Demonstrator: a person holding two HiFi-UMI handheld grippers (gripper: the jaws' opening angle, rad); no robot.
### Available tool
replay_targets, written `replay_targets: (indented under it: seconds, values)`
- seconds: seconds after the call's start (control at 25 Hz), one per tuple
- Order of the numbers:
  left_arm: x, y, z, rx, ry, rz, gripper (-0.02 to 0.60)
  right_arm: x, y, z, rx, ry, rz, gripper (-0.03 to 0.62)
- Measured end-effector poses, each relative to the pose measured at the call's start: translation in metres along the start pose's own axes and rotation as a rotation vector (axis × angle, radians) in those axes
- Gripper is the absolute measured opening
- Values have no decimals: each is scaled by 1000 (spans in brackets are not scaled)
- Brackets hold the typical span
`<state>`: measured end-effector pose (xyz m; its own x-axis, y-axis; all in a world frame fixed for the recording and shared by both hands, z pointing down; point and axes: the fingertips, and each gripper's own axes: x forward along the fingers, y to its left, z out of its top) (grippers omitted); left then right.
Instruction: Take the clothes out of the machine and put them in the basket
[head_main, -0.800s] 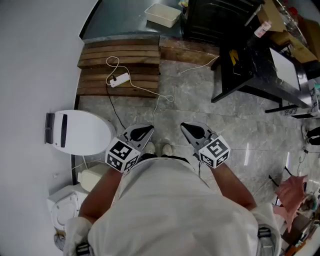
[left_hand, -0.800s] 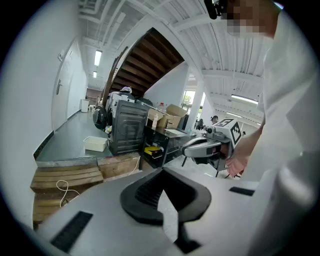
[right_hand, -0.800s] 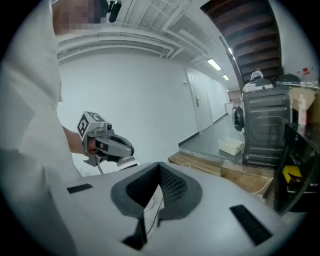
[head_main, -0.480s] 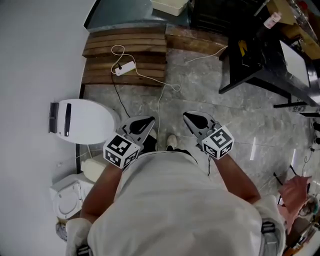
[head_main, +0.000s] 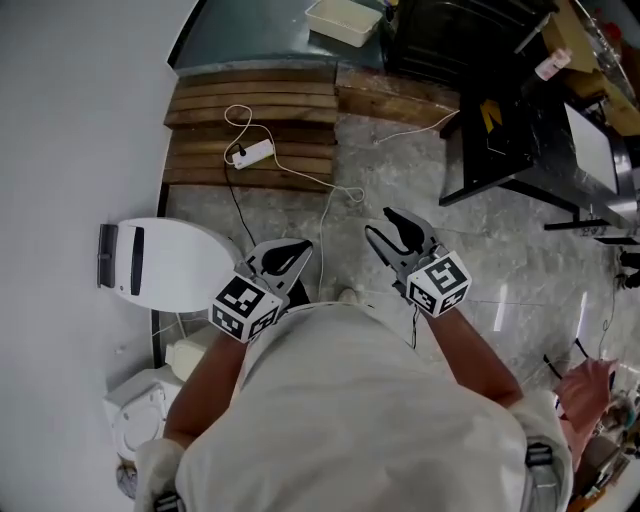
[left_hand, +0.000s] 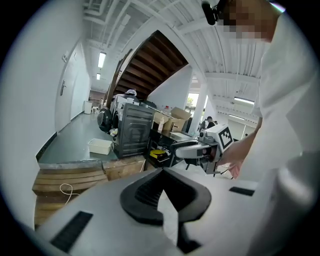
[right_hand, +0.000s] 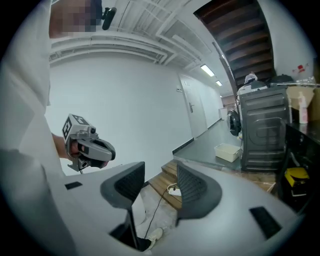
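Note:
A dark front-loading machine (head_main: 455, 35) stands at the far end of the floor; it also shows as a grey box (left_hand: 131, 131) in the left gripper view and as a grey box (right_hand: 262, 134) in the right gripper view. A white basket (head_main: 345, 22) sits on the floor to its left. No clothes show in it. Both grippers hover at waist height over the stone floor, far from the machine. My left gripper (head_main: 290, 262) has its pads together and holds nothing. My right gripper (head_main: 397, 232) has its jaws apart with nothing between them.
Wooden planks (head_main: 250, 125) lie ahead on the left, with a white power strip (head_main: 250, 153) and its cable on them. A white oval-lidded fixture (head_main: 165, 262) stands by the left wall. A black table (head_main: 520, 130) crowds the right. A pink cloth (head_main: 585, 395) lies at the lower right.
My right gripper has moved up in the head view and its jaws have parted. The left gripper has barely shifted.

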<state>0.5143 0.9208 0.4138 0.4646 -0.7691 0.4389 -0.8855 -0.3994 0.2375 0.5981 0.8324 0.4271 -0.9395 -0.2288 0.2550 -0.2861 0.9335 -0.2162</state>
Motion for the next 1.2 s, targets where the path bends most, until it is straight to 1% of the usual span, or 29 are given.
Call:
replay_targets:
  seconds: [0.08, 0.12, 0.24, 0.4, 0.52, 0.64, 0.84, 0.92, 1.04, 1.2]
  values:
    - [-7, 31, 4, -5, -13, -7, -3, 29, -5, 3, 2, 17, -28, 220]
    - [-11, 49, 6, -8, -20, -8, -3, 45, -7, 5, 3, 24, -38, 224]
    - [-23, 103, 14, -13, -39, -9, -3, 97, -14, 17, 3, 43, -52, 223]
    - [-47, 164, 26, -13, -29, -28, -3, 158, -11, 38, -15, 88, -67, 222]
    - [-66, 210, 30, -1, -24, -32, -3, 203, -9, 58, -33, 93, -82, 222]
    - [-77, 242, 32, -19, -28, -23, -3, 237, -10, 73, -33, 98, -91, 222]
    - [-68, 279, 37, -81, -55, -10, -3, 274, -26, 83, -30, 118, -91, 222]
    - [-59, 296, 44, -91, -62, -5, -3, 290, -38, 86, -26, 120, -89, 222]
    - [-43, 325, 56, -87, -57, -2, -3, 317, -66, 89, -11, 124, -93, 222]
    - [-11, 377, 79, -51, -33, -4, -3, 363, -112, 100, -5, 137, -85, 222]
